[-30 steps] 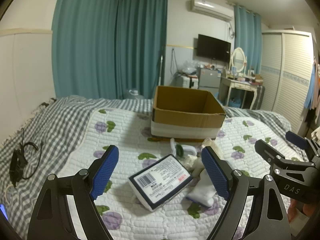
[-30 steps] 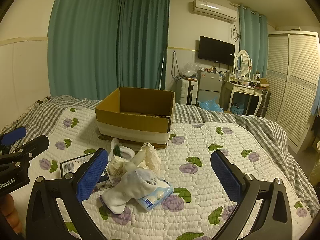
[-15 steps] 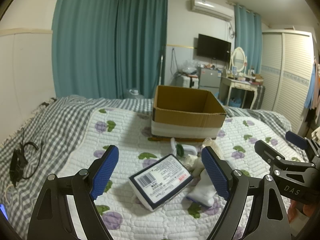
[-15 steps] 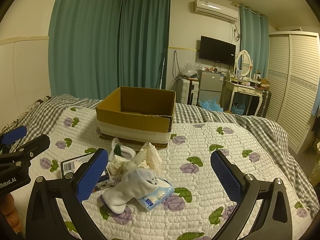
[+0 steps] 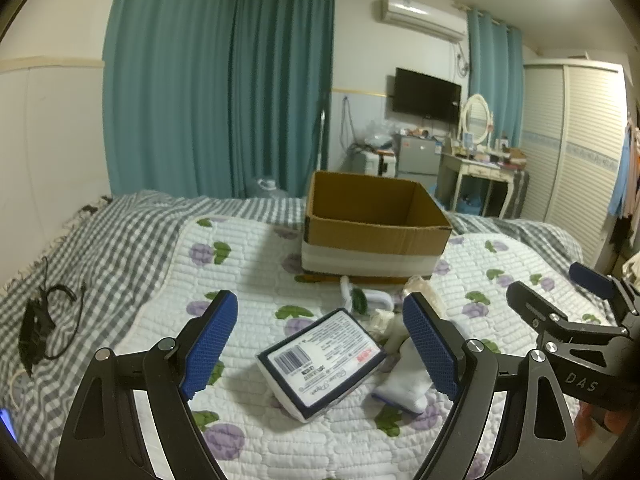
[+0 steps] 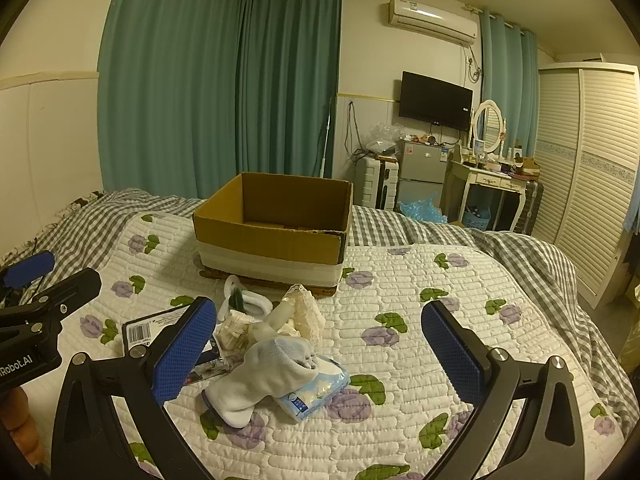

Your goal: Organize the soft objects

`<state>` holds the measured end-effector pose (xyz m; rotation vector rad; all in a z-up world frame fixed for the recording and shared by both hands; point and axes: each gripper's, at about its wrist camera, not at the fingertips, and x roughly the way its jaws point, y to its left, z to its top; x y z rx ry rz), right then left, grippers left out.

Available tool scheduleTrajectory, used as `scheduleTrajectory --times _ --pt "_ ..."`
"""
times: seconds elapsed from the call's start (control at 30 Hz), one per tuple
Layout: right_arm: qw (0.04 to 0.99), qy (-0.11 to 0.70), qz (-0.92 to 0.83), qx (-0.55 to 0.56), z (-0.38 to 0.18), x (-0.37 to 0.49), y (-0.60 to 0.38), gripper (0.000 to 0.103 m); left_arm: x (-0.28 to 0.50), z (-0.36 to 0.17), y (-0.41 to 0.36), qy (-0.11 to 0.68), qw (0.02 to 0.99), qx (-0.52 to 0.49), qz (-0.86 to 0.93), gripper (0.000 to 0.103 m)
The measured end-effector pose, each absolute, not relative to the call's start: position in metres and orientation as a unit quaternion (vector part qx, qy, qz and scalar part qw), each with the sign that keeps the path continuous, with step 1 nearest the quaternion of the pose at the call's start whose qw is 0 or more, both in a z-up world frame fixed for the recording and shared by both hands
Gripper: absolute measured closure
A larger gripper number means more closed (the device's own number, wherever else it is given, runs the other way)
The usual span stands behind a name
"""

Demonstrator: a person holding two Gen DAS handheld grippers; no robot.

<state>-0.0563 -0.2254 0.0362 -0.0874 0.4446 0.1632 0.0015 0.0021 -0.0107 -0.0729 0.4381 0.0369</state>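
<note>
An open cardboard box (image 5: 376, 232) (image 6: 276, 232) stands on the quilted bed. In front of it lies a pile of soft things: a white pack with a barcode label (image 5: 320, 360) (image 6: 138, 330), a white sock (image 6: 260, 376) (image 5: 404, 384), a tissue pack (image 6: 316, 390) under the sock, a cream lace piece (image 6: 306, 312) and a white ring-shaped item (image 5: 360, 300) (image 6: 248, 300). My left gripper (image 5: 324, 344) is open and empty, hovering just before the barcode pack. My right gripper (image 6: 320, 354) is open and empty, hovering over the sock.
The floral quilt (image 6: 440, 340) lies over a grey checked sheet (image 5: 100, 248). A black cable and charger (image 5: 40, 328) lie at the bed's left. Teal curtains, a fridge, a dressing table (image 6: 492, 184) and a wardrobe (image 6: 588, 168) stand beyond the bed.
</note>
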Motion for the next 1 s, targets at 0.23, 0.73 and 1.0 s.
scheduleTrajectory --times 0.23,0.73,1.0 --pt "0.971 0.22 0.082 -0.047 0.036 -0.055 -0.222 0.0 0.0 -0.007 0.003 0.214 0.976 -0.035 0.016 0.017" --pt "0.946 0.299 0.09 -0.081 -0.009 -0.022 -0.2 0.0 0.031 -0.052 0.019 0.282 0.958 -0.036 0.033 0.017" --pt "0.925 0.362 0.094 -0.075 -0.046 0.016 -0.189 0.012 0.047 -0.083 0.022 0.34 0.939 -0.046 0.024 0.017"
